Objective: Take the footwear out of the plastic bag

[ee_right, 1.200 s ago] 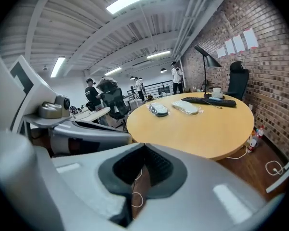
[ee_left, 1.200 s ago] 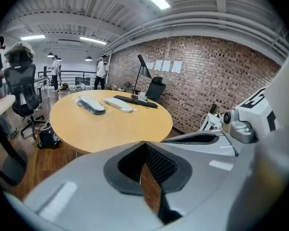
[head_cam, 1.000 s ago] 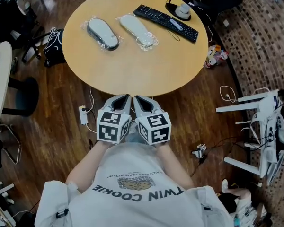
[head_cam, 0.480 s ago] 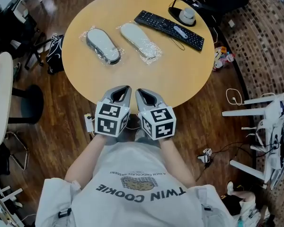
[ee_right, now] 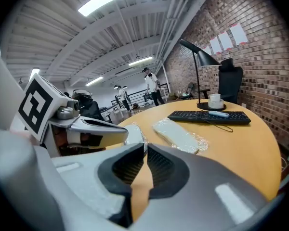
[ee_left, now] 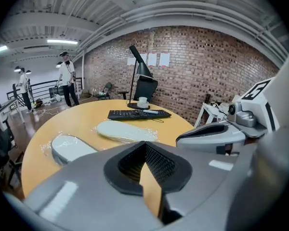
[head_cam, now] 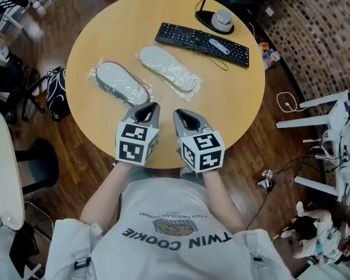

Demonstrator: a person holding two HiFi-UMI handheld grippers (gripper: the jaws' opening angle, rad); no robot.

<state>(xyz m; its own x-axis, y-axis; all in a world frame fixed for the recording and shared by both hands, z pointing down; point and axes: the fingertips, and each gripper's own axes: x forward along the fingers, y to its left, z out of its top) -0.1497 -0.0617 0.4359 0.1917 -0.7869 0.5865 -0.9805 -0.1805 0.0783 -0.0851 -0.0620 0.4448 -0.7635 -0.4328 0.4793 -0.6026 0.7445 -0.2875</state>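
Two pale grey slippers lie on the round wooden table (head_cam: pixel 233 92), each sealed in its own clear plastic bag: one to the left (head_cam: pixel 121 84) (ee_left: pixel 70 148), one further back and to the right (head_cam: pixel 167 67) (ee_right: pixel 176 134). My left gripper (head_cam: pixel 152 105) (ee_left: pixel 145 146) hovers over the table's near edge, shut and empty, its tips just short of the left slipper. Beside it, my right gripper (head_cam: pixel 179 113) (ee_right: pixel 145 148) is opening: a thin slit shows between its tips, with nothing in it.
At the table's far side lie a black keyboard (head_cam: pixel 201 43) with a pen-like object on it, and a black lamp base (head_cam: pixel 207 22) with a white cup (head_cam: pixel 223 18). A black bag (head_cam: pixel 55 92) and chairs stand on the floor to the left, a white rack (head_cam: pixel 332 150) to the right.
Both grippers have moved forward, from over the floor in front of the table to above its near edge, closer to the bagged slippers. The right jaws have parted slightly.
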